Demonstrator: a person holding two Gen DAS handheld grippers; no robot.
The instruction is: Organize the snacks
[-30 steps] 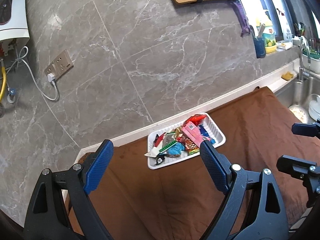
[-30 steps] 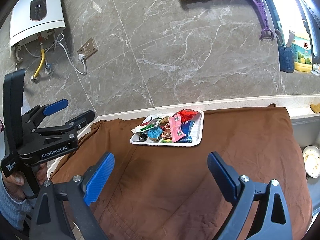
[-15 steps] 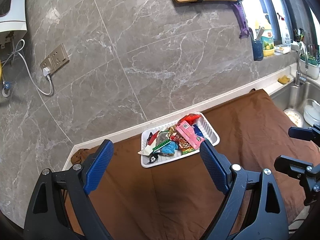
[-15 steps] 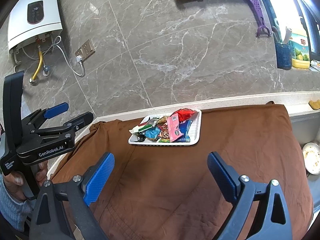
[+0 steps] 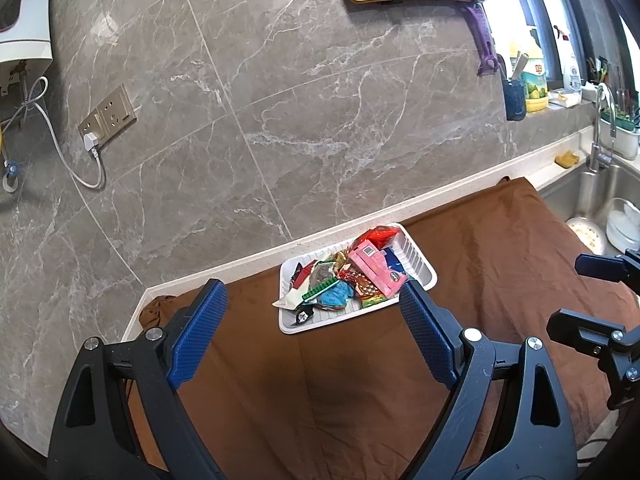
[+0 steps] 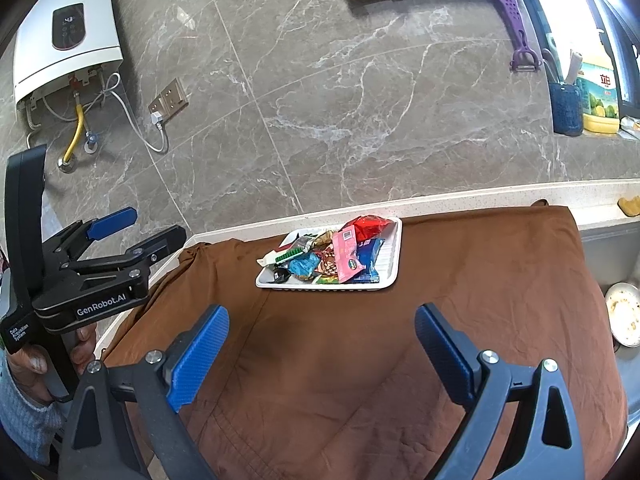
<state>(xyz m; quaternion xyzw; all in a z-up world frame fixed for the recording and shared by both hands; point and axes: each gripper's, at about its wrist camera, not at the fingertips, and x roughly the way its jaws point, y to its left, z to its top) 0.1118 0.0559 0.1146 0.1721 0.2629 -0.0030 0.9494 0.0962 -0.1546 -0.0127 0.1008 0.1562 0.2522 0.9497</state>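
The white tray point(image 5: 420, 268) lies on the brown cloth point(image 5: 500, 248) near the back edge of the counter, at about twelve o'clock from both grippers and well apart from them; the snacks point(image 5: 352, 276) are heaped inside it, a pink packet point(image 5: 376, 268) across the top, a red packet point(image 5: 378, 236) at the tray's far end, a blue wrapper point(image 5: 336, 294) lower in the heap; the left gripper point(image 5: 312, 324) hovers with its jaws spread wide and nothing between them; the right gripper point(image 6: 320, 344) likewise stands released, jaws apart over bare cloth. Compared with a second ago, both hands have kept their place over the cloth; in the left wrist view the tray has drifted slightly toward nine o'clock and the wall socket point(image 5: 108, 114) sits a little higher, a small change of aim only; the heap of packets is unchanged; the sink point(image 5: 592, 200) shows at three o'clock.
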